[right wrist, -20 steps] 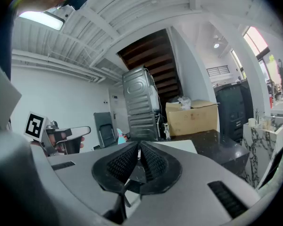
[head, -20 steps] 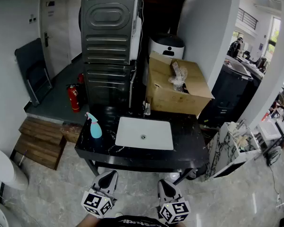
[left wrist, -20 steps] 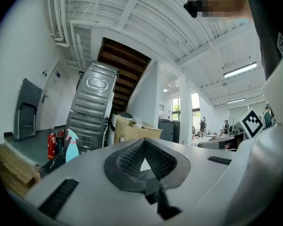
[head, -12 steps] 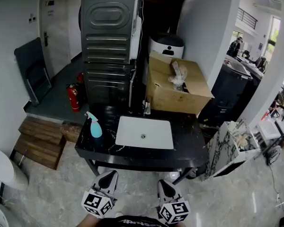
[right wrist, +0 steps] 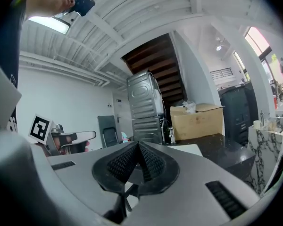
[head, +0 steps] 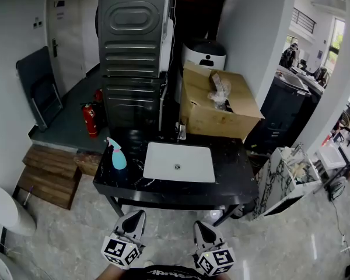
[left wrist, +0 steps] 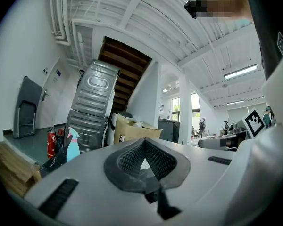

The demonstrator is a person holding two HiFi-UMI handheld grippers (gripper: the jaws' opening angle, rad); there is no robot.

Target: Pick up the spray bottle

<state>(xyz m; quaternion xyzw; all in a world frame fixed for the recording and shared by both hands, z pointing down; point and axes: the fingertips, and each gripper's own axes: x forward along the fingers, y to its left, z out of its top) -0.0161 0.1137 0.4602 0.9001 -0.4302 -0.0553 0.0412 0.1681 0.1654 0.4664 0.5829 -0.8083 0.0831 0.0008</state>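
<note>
The left gripper (head: 135, 217) and right gripper (head: 201, 227) sat closed and empty at six o'clock, short of the black counter (head: 233, 182), the reach apparently unstarted. The spray bottle (head: 116, 154) stood upright at the counter's nine o'clock end, so the left jaws needed opening and an eleven o'clock advance. Only the head view showed the stretch of floor (head: 166, 229) between grippers and counter.

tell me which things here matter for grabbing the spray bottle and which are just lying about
For the job: light blue plastic spray bottle; left gripper; right gripper.
Lying about: brown cardboard box; red fire extinguisher; white rectangular sink basin.
</note>
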